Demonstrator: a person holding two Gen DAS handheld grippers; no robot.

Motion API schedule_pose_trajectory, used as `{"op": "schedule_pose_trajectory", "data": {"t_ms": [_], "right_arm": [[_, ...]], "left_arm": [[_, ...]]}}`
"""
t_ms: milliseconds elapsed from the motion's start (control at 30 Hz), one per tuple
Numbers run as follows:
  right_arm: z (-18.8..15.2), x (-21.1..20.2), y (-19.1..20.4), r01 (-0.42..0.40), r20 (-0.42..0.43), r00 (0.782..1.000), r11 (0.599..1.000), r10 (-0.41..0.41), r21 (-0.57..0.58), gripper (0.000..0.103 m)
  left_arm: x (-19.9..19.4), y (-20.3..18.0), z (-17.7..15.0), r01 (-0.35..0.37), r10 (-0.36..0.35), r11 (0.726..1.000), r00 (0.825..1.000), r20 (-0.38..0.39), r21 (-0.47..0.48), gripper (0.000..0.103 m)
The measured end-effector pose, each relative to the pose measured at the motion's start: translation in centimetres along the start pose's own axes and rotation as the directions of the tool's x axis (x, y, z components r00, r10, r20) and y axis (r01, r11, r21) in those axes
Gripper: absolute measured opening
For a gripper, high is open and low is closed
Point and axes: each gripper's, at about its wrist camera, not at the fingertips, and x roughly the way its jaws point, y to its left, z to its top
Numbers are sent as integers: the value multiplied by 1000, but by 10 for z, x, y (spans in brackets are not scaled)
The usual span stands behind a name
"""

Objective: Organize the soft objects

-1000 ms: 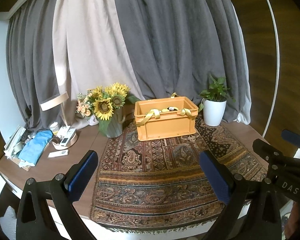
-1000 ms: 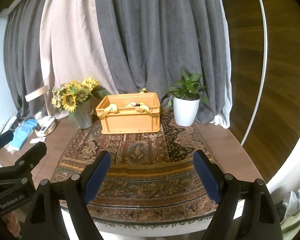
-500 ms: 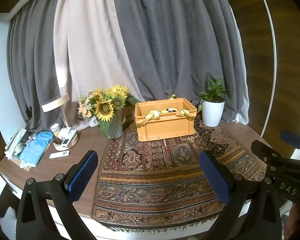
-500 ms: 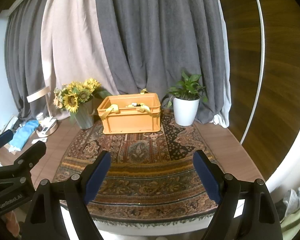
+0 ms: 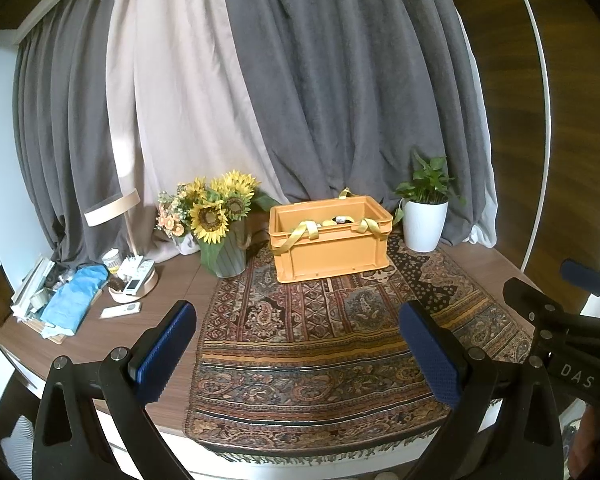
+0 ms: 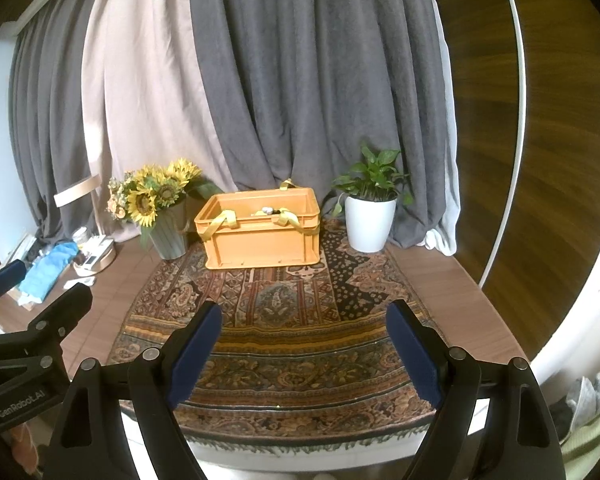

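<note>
Smooth plastic crate on woven patterned rug, wood tabletop.

text 1: "DAS", white on black body of right gripper, near right in left wrist view | text 2: "GenRobot.AI", white on black body of left gripper, near left in right wrist view | other markings: none legible

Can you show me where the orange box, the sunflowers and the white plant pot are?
orange box (image 5: 332, 254): left wrist view, front wall.
sunflowers (image 5: 210, 220): left wrist view, biggest bloom's centre.
white plant pot (image 6: 370, 222): right wrist view, pot's front.
</note>
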Motion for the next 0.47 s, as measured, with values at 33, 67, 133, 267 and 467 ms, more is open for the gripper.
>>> {"op": "schedule_pose_trajectory", "data": {"t_ms": [33,67,133,267,467], "right_arm": [[0,0,0,-2,0,1000,1000,2,0,85],[0,-1,0,-2,1,1000,1000,2,-1,85],[0,0,1,0,-1,1000,1000,0,0,85],[0,0,1,0,0,1000,1000,0,0,85],[-1,0,1,1,0,1000,1000,-1,0,85]], "left_arm": [[0,0,0,2,-2,1000,1000,1,-1,103],[1,0,0,2,-2,1000,1000,1,0,103],[0,-1,-1,0,0,1000,1000,2,0,103],[0,-1,-1,4,-4,1000,1000,1,-1,103],[-4,1,0,5,-5,1000,1000,2,0,103]]}}
